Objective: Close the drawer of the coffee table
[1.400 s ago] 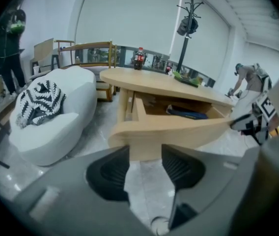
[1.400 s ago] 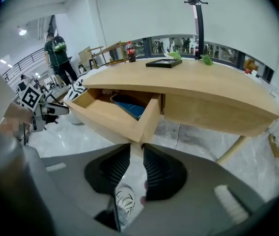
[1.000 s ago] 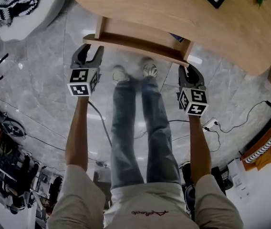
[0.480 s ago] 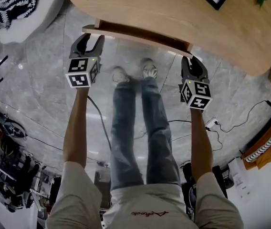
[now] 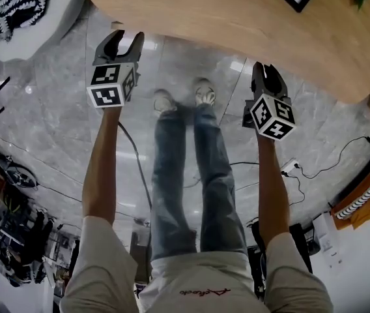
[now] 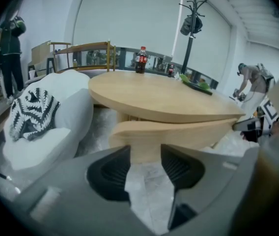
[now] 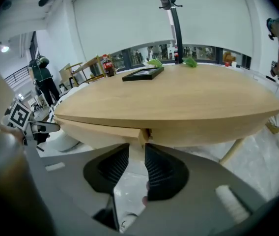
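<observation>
Now the drawer [image 6: 174,134], long axis nine-to-three o'clock and front facing six, sits under the table [image 5: 237,18]; left gripper [image 5: 126,38] released, right gripper [image 5: 266,70] just opening, both empty.

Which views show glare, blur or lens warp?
Head view: light glare on the glossy floor, shoes slightly soft. Left gripper view: fisheye bows the table, corners vignetted dark. Right gripper view: same warp and vignette, table sharp.

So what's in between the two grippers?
In the head view, the person's legs and shoes on the grey floor stand between the left gripper and the right gripper, whose jaws have just been opening, gripping nothing.
</observation>
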The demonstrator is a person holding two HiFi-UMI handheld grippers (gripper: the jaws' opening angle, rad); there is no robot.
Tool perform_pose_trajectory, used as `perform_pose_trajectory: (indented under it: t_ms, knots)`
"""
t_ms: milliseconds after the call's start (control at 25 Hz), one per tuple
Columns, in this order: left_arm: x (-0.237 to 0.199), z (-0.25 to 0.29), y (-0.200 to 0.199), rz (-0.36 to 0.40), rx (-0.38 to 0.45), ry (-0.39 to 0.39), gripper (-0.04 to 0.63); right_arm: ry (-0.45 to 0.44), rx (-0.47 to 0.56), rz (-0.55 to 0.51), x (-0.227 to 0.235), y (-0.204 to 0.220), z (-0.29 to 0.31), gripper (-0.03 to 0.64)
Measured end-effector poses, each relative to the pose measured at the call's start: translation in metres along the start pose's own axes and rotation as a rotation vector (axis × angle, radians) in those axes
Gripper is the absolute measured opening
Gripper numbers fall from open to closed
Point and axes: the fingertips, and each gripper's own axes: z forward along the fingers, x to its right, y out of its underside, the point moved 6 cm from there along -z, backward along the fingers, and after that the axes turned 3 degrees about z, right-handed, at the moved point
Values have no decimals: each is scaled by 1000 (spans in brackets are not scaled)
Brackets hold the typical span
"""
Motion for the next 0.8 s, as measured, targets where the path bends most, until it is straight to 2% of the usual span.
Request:
perform_pose_trajectory:
  t_ms: [360, 800]
  knots:
    - [-2, 20, -16, 6, 20, 3, 202, 48, 85, 72, 7, -13, 17, 110]
    - [-6, 25, -20, 30, 33, -2, 204, 51, 102, 31, 5, -18, 25, 115]
